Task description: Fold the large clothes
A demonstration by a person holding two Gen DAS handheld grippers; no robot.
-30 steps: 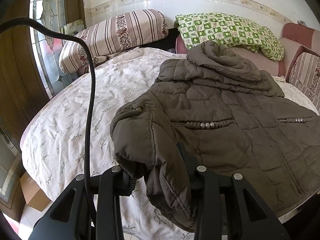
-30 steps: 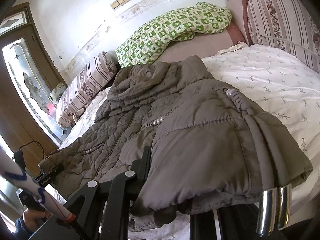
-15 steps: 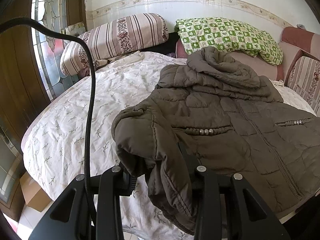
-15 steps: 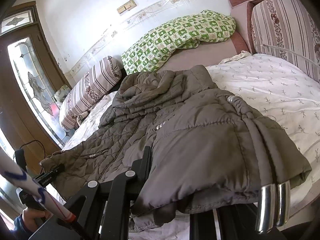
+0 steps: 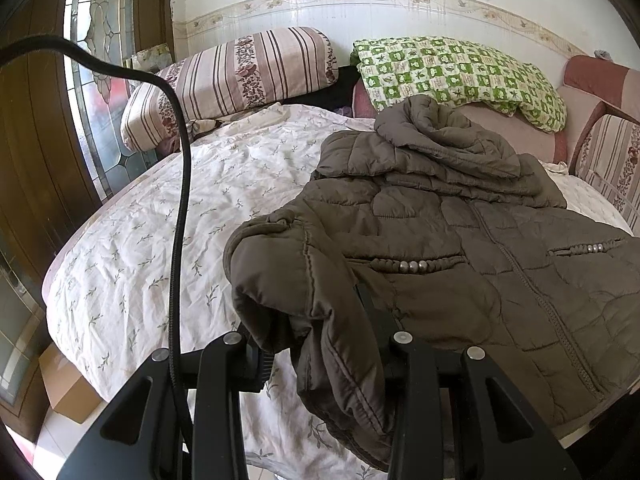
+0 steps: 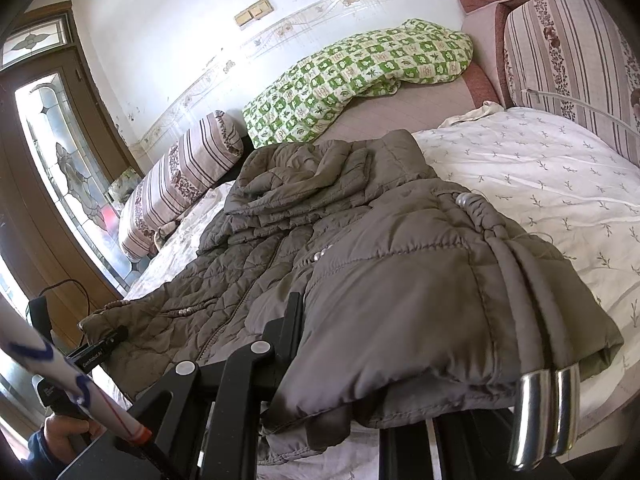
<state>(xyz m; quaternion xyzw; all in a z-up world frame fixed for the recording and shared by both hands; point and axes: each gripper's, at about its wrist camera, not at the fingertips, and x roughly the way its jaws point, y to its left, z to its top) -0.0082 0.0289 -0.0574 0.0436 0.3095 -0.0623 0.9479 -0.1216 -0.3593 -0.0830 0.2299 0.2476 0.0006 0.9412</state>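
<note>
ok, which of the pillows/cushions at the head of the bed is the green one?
The checkered green-and-white pillow, lying right of the striped floral bolster and just beyond the jacket hood. The others are pink-and-brown striped.

bed (image 5: 132, 264): floral white sheet | on it: brown quilted jacket (image 5: 460, 248), striped pillow (image 5: 240, 76), green checked quilt (image 5: 460, 76)

One quilted jacket (image 5: 460, 240), two striped cushions (image 5: 236, 76), one green checked blanket (image 5: 460, 76), one bed (image 5: 160, 240).
</note>
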